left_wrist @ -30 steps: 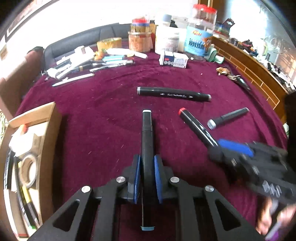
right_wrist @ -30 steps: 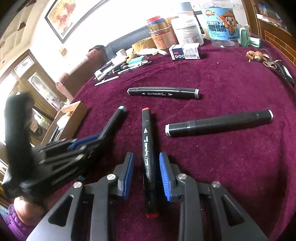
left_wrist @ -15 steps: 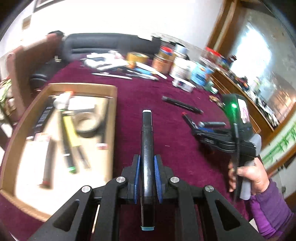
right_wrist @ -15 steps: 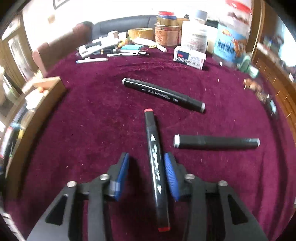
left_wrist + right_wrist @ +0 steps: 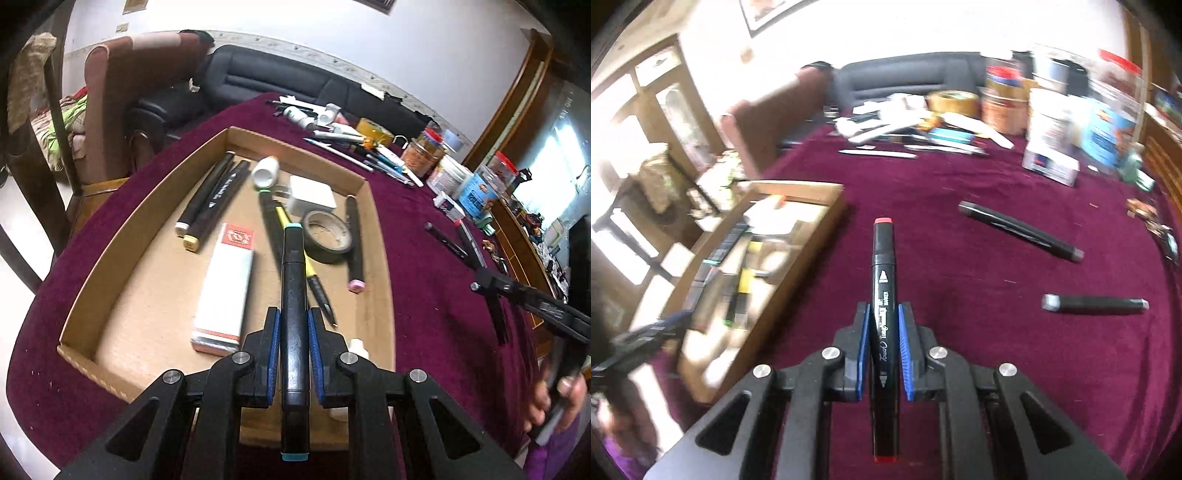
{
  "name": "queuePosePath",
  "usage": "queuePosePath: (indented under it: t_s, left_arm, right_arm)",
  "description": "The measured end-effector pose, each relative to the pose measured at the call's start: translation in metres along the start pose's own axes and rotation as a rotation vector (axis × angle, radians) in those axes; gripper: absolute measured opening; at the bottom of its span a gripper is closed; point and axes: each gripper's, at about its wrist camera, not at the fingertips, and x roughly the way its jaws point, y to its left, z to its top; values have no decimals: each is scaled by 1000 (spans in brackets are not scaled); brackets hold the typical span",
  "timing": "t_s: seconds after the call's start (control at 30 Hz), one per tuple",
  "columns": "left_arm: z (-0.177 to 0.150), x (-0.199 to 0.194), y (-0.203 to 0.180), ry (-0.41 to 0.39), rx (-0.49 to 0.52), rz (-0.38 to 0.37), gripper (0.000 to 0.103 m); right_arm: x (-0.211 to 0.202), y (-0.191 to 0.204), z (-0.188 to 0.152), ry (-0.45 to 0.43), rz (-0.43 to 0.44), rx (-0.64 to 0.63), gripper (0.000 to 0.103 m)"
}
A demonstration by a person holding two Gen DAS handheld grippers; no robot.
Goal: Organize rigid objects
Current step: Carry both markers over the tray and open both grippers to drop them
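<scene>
Two markers are in your grip right now, one per gripper, above the table's maroon cloth (image 5: 960, 295). On your left side of that cloth sits the cardboard tray (image 5: 376, 236), which holds a white box with a red end (image 5: 227, 284), a roll of tape (image 5: 327, 236), a white charger block (image 5: 312, 195), a small white bottle (image 5: 266, 171) and several black markers, among them a pair lying side by side (image 5: 212, 201) and one with a pink cap (image 5: 354, 243) along the right wall. Your left gripper (image 5: 293, 354) is clamped on the teal-capped marker (image 5: 293, 295), held over the near part of the tray and pointing away from you. Your right gripper (image 5: 882, 354) is clenched on the red-capped marker (image 5: 884, 280), held over bare cloth just right of the tray. Two more black markers lie loose on the cloth to your right: the longer one (image 5: 1021, 230) farther off, the shorter one (image 5: 1095, 304) nearer.
</scene>
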Motion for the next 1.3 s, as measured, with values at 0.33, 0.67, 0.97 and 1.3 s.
queuePosePath:
  t_s: [0.33,0.67,0.97,1.3]
  left_arm:
    - [15,23,13,12,-26,58,15]
    - [10,-5,43,-52,-162,-16,61]
    - [6,-34,59,-126,-210,-22,71]
    - [3,-32,57,-122,-204,11,74]
  right_arm:
    - [36,99,13,94,144,-94,14]
    - [83,139,12,185,122,-113,16]
    - [100,150,3,183,22,-153,16]
    - [82,146,5,89,-25,-178,45]
